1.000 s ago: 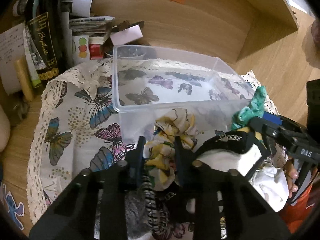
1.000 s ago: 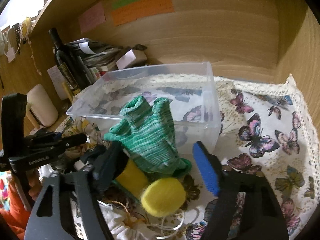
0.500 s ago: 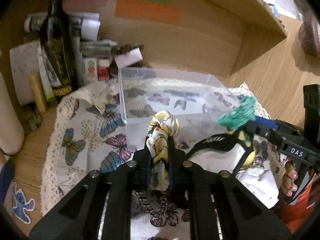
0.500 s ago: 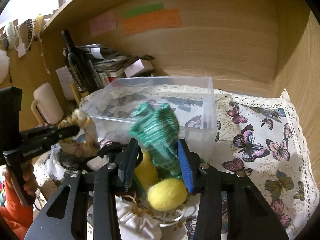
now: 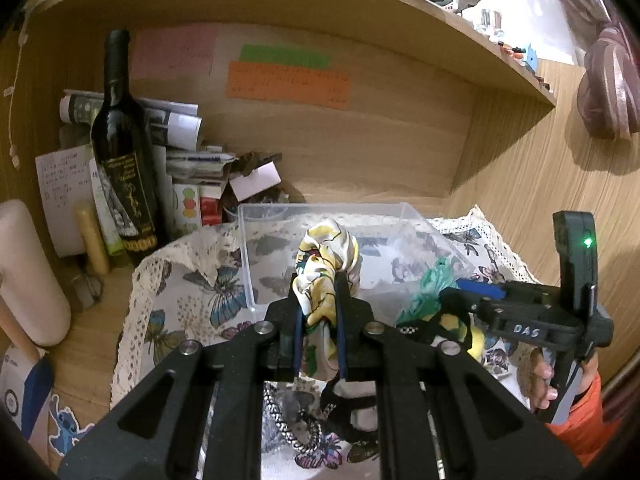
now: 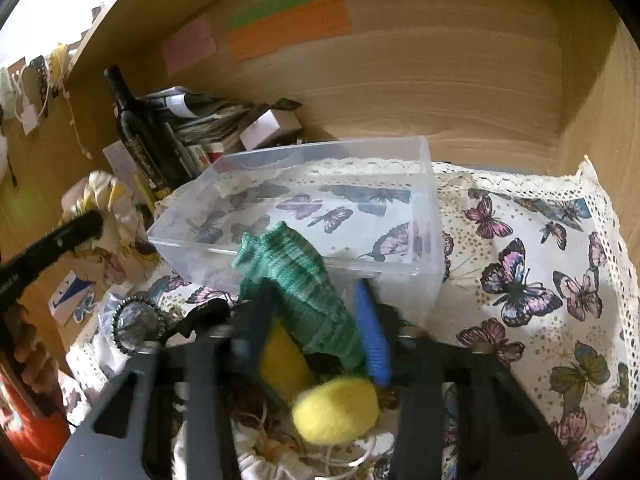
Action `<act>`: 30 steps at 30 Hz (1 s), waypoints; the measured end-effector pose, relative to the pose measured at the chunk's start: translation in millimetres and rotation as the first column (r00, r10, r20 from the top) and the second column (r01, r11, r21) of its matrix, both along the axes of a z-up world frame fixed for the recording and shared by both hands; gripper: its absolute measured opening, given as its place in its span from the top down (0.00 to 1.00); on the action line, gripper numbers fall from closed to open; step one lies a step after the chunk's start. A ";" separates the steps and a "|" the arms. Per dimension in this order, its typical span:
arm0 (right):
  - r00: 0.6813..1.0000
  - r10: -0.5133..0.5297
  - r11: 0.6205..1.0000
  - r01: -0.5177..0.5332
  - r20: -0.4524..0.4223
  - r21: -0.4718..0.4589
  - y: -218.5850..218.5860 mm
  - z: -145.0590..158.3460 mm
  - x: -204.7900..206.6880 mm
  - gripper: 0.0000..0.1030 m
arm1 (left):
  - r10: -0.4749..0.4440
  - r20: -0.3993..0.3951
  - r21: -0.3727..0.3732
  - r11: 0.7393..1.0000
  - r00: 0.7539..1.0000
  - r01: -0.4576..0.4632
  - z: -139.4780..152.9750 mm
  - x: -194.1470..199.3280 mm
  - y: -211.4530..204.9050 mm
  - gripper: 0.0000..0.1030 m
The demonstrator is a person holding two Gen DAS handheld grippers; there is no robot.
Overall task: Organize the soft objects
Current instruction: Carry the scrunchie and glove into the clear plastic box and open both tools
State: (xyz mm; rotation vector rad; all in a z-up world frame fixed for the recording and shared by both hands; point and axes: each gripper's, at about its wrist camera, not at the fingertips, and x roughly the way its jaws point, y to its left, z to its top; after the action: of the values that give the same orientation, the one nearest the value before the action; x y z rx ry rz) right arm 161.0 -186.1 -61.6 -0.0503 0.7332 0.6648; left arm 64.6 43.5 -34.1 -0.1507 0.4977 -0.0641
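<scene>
My left gripper (image 5: pixel 318 312) is shut on a yellow-and-white floral scrunchie (image 5: pixel 326 258) and holds it up in front of the clear plastic box (image 5: pixel 256 300). My right gripper (image 6: pixel 316 320) is shut on a green striped knit sock (image 6: pixel 296 284), lifted just in front of the box's near wall (image 6: pixel 384 276). The box (image 6: pixel 424 184) holds nothing. In the left wrist view the right gripper (image 5: pixel 460 294) and sock (image 5: pixel 428 284) show at right. A yellow felt ball (image 6: pixel 334 408) hangs below the sock.
A butterfly tablecloth (image 6: pixel 520 280) covers the desk. A wine bottle (image 5: pixel 124 152), papers and small boxes (image 5: pixel 192 184) stand behind the box at left. A pile of soft items, black-and-white cord (image 5: pixel 280 420) and white pouch (image 6: pixel 260 460), lies under the grippers. A shelf (image 5: pixel 360 12) overhangs.
Both grippers closed on their items and lifted: the left raised the scrunchie, the right closed on the green sock and raised it toward the box.
</scene>
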 end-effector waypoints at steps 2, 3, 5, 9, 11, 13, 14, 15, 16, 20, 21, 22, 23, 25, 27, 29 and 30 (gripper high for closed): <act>1.000 0.016 1.000 -0.016 0.012 -0.005 2.1 0.4 -3.6 0.85 | 0.002 0.008 0.008 1.000 1.000 -0.003 2.7 2.6 -1.1 0.88; 0.999 0.015 1.000 -0.014 0.032 -0.012 2.6 2.0 -7.1 0.86 | 0.004 0.012 0.009 1.000 1.000 -0.004 4.2 3.8 -0.8 0.88; 0.998 0.020 1.000 -0.019 0.060 -0.017 2.0 7.7 -13.3 0.88 | 0.006 0.022 0.006 1.000 1.000 -0.007 8.2 6.7 1.0 0.88; 0.992 0.013 1.000 -0.015 0.125 0.018 -7.1 29.6 -20.7 0.88 | 0.018 0.049 0.004 1.000 0.999 -0.018 17.9 11.0 4.2 0.88; 0.985 -0.001 0.999 -0.007 0.172 0.043 -12.2 44.9 -23.4 0.88 | 0.028 0.065 0.010 1.000 0.998 -0.029 23.3 14.3 5.5 0.88; 0.978 -0.010 0.998 -0.002 0.209 0.061 -14.1 57.9 -23.0 0.88 | 0.041 0.080 0.020 0.999 0.996 -0.042 28.2 19.1 6.2 0.88; 0.974 -0.015 0.998 -0.001 0.228 0.068 -14.3 64.2 -21.4 0.88 | 0.044 0.084 0.022 0.999 0.996 -0.046 29.9 21.4 6.4 0.88; 0.971 -0.017 0.997 0.000 0.240 0.073 -14.0 68.7 -19.4 0.88 | 0.047 0.087 0.022 0.999 0.995 -0.049 31.7 23.8 6.5 0.88; 0.967 -0.022 0.997 0.003 0.253 0.077 -12.3 73.2 -15.8 0.88 | 0.049 0.088 0.024 0.998 0.995 -0.051 33.3 27.8 6.8 0.88; 0.960 -0.025 0.997 0.004 0.280 0.075 -4.8 80.7 -1.0 0.88 | 0.057 0.072 0.042 0.997 0.996 -0.060 34.4 45.1 6.9 0.88; 0.958 -0.002 0.998 -0.017 0.286 0.061 -3.0 81.2 3.5 0.88 | 0.052 0.060 0.044 0.997 0.997 -0.055 33.4 50.3 6.7 0.88; 0.960 0.005 0.998 -0.022 0.278 0.059 -0.3 81.2 9.5 0.88 | 0.046 0.042 0.046 0.998 0.998 -0.048 31.8 56.4 6.6 0.88; 0.964 0.012 0.998 -0.027 0.267 0.053 3.3 79.8 16.1 0.88 | 0.037 0.021 0.045 0.998 0.999 -0.038 29.5 63.2 6.4 0.88; 0.969 0.017 0.999 -0.026 0.248 0.032 9.4 74.9 24.7 0.88 | 0.025 -0.027 0.048 0.999 0.999 -0.023 22.5 76.5 6.4 0.88; 0.976 0.024 1.000 -0.024 0.216 -0.003 18.5 64.6 36.8 0.88 | 0.013 -0.068 0.049 0.999 0.998 -0.010 15.4 87.8 5.9 0.88; 0.983 0.034 0.999 -0.029 0.179 -0.032 24.8 53.7 45.5 0.88 | -0.001 -0.118 0.043 0.999 0.993 0.006 5.9 99.0 6.3 0.88; 0.986 0.038 0.998 -0.032 0.163 -0.045 27.2 48.7 49.1 0.88 | -0.007 -0.140 0.038 0.999 0.990 0.012 1.7 103.1 6.7 0.88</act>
State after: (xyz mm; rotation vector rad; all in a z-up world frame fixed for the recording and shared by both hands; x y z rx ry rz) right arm 210.2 -158.9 -12.9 -0.1552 0.5888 0.6703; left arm 167.7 50.2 -32.4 -0.1157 0.6390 -0.0537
